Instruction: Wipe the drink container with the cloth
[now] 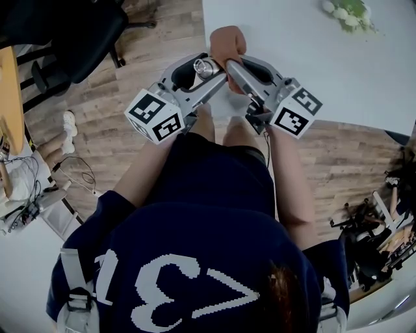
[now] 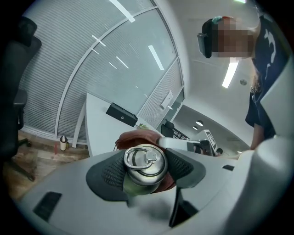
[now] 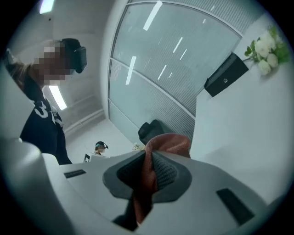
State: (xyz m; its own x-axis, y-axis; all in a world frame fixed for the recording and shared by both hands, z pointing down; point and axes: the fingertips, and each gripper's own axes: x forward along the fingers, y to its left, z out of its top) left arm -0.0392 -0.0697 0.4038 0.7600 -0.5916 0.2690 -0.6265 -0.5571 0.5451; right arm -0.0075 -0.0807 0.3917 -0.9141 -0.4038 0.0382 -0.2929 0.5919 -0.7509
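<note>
Container [image 1: 207,67] & cloth [image 1: 227,40] over table [image 1: 312,45] edge, open floor [image 1: 156,71] beside.

Open table [image 1: 305,52] beyond the cloth [image 1: 227,42] — flowers [image 1: 346,13] at far corner.

It is an office, I think. There is a big white tabletop [image 1: 312,71], a black swivel chair [image 1: 78,32] on wood-look floor [image 1: 110,123], a glass partition w/ blinds [image 2: 115,78], and long ceiling lamps [image 2: 230,73]. Cables [image 1: 81,174] & small equipment lie at one side. White flowers [image 1: 346,13] & a black box [image 3: 226,75] stand on the tabletop.
</note>
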